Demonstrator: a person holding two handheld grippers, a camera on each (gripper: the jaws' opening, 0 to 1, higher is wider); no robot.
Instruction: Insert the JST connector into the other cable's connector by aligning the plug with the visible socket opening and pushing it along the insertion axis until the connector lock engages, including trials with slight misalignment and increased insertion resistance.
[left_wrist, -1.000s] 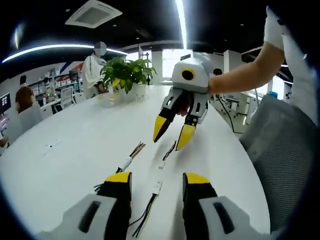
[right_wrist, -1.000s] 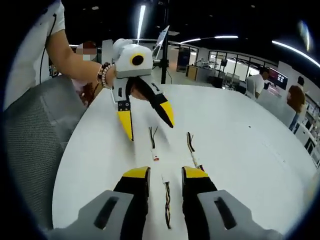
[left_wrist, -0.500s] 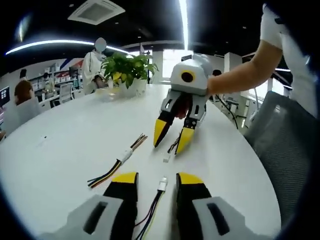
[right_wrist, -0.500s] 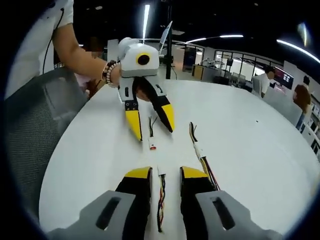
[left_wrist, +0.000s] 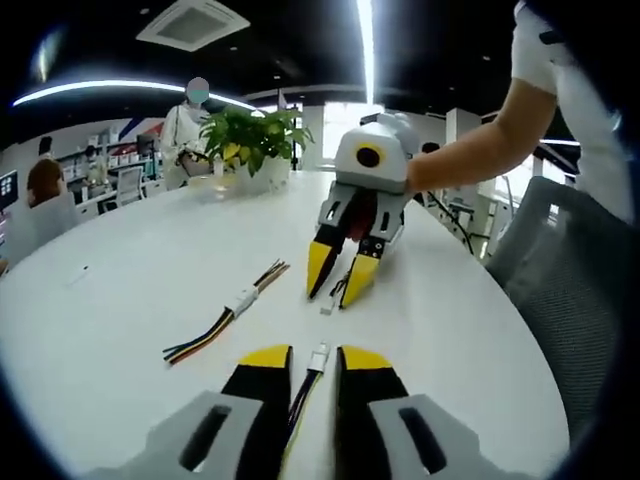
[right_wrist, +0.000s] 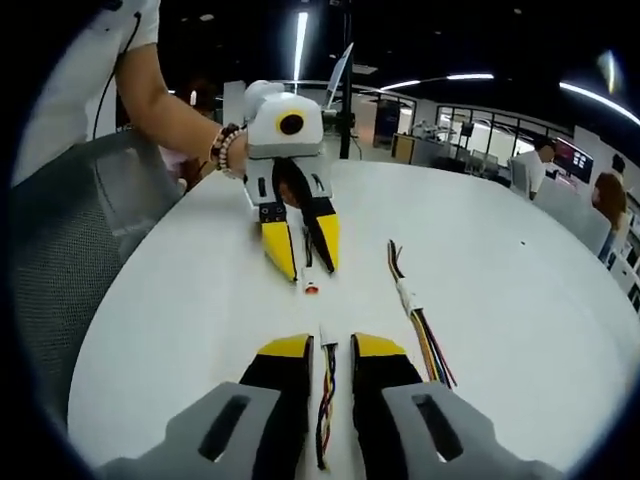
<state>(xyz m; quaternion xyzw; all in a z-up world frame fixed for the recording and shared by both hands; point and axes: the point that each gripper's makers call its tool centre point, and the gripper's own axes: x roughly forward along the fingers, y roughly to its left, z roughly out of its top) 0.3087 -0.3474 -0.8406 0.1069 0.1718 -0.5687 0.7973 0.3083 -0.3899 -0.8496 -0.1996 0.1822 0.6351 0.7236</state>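
Two short wire cables lie end to end on the white round table (left_wrist: 130, 260), their connectors facing each other. My left gripper (left_wrist: 313, 355) is open but narrowed, its yellow jaws close on either side of a cable with a white connector (left_wrist: 319, 357). In the right gripper view this gripper (right_wrist: 303, 262) straddles that cable, whose connector (right_wrist: 310, 288) pokes out in front. My right gripper (right_wrist: 332, 345) is also open and narrowed around the other cable (right_wrist: 326, 380). In the left gripper view it (left_wrist: 338, 290) stands over its connector (left_wrist: 328, 304).
A third cable with a white connector (left_wrist: 238, 302) (right_wrist: 408, 297) lies loose beside them. A potted plant (left_wrist: 250, 145) stands at the far edge. A grey mesh chair (left_wrist: 560, 290) (right_wrist: 70, 230) is at the table's side, with the person's arm (left_wrist: 470, 150) over it. People are in the background.
Both grippers' jaws have narrowed from wide open to close around their cables. Both grippers have moved toward each other, and the connectors are nearer.
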